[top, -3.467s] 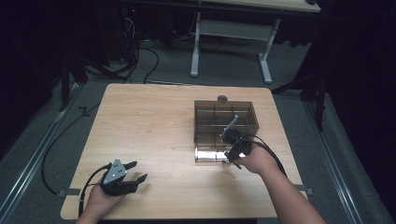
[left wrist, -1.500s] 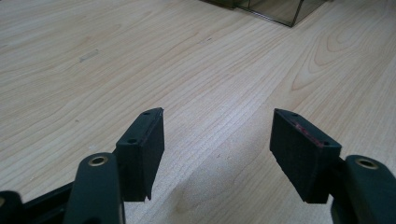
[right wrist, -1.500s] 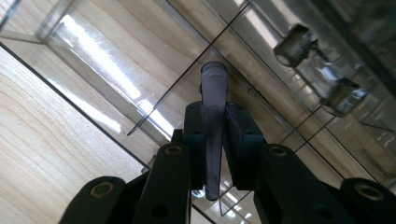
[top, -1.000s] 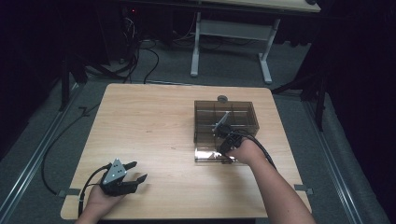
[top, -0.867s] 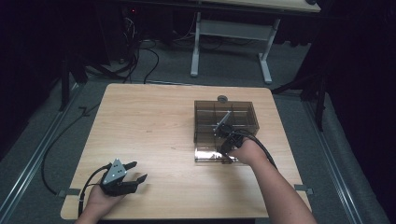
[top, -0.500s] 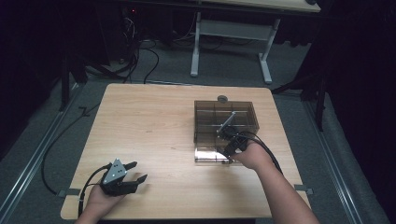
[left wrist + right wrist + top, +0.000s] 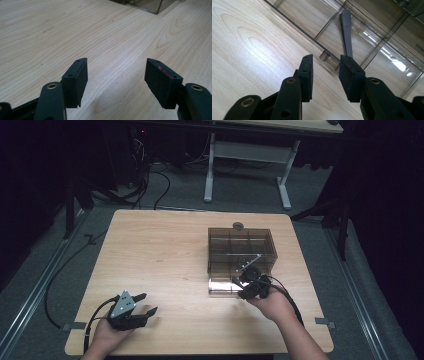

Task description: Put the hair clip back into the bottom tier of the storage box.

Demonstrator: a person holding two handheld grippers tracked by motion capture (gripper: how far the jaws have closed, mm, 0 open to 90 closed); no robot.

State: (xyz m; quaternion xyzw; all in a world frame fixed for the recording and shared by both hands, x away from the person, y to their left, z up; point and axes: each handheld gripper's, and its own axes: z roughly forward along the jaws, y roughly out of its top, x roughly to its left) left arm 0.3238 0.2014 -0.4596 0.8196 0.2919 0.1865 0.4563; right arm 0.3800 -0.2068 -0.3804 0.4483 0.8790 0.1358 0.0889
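A: Why were the right tongs (image 7: 325,72) parted at the smoky plastic box (image 7: 242,251)?
B: They had just been opening, nothing between them, the box's small front handle (image 7: 329,60) just beyond. A grey tool (image 7: 346,32) lay inside.
A: And the left tongs (image 7: 116,80)?
B: Wide open, empty, resting on the table (image 7: 160,255), well apart.

Glossy smoked-plastic box (image 7: 241,251); matt pale wood table (image 7: 160,255)
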